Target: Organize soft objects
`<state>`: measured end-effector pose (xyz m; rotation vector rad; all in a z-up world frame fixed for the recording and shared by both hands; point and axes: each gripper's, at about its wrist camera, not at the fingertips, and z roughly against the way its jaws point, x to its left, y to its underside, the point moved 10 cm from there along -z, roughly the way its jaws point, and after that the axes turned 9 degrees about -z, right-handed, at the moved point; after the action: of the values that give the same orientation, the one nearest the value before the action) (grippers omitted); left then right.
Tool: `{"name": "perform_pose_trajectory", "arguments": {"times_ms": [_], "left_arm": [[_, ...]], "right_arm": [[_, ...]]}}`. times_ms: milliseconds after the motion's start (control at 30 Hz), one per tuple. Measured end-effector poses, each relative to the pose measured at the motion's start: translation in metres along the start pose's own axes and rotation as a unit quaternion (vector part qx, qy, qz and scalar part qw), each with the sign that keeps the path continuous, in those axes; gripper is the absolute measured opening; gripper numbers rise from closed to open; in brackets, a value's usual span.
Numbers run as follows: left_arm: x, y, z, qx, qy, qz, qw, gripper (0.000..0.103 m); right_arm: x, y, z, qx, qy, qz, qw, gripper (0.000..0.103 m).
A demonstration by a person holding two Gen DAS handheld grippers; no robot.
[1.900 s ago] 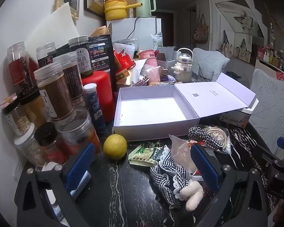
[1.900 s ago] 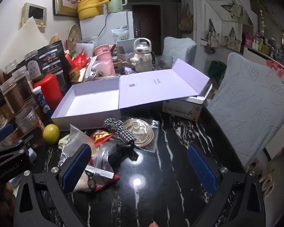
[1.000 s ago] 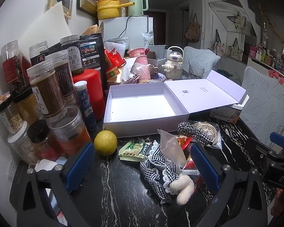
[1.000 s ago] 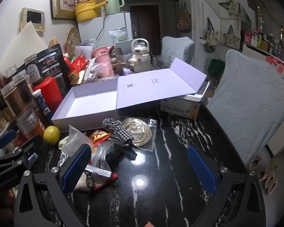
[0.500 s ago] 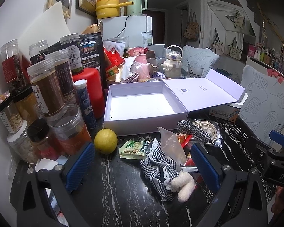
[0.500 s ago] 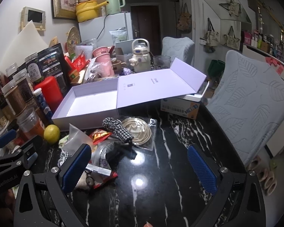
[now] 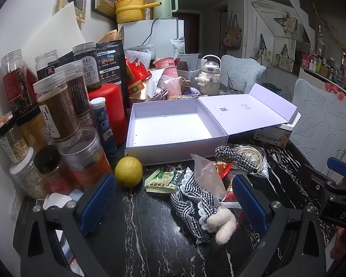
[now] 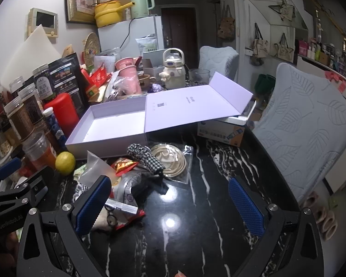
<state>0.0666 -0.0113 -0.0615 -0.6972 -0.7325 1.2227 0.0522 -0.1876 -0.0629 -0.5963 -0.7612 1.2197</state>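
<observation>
An open lavender box (image 7: pixel 170 129) lies on the black marble table, its inside bare, lid folded out to the right; it also shows in the right wrist view (image 8: pixel 113 124). In front lies a pile: a black-and-white gingham cloth with a white plush piece (image 7: pixel 196 203), a gingham scrunchie (image 7: pixel 233 157) (image 8: pixel 147 157), a bagged cream cord (image 8: pixel 170 159), snack packets (image 7: pixel 163 180). My left gripper (image 7: pixel 173 200) is open and empty just before the pile. My right gripper (image 8: pixel 168 200) is open and empty, right of the pile.
Several jars (image 7: pixel 57 115), a red canister (image 7: pixel 110 108) and a blue tube (image 7: pixel 103 127) crowd the left. A lemon (image 7: pixel 128 172) lies by the box's front corner. A blue carton (image 8: pixel 221 131) props the lid. A quilted chair (image 8: pixel 311 133) stands right.
Both grippers have drifted slightly; the left view has pulled back and shifted a little. Nothing on the table has moved, and both grippers stay open.
</observation>
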Motion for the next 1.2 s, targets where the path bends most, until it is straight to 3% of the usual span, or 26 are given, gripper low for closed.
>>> {"name": "perform_pose_trajectory", "arguments": {"times_ms": [1200], "left_arm": [[0.0,0.004,0.028,-0.014,-0.008,-0.005,0.9999,0.103]], "right_arm": [[0.001,0.004,0.026,-0.017,-0.014,0.004,1.0,0.103]]}}
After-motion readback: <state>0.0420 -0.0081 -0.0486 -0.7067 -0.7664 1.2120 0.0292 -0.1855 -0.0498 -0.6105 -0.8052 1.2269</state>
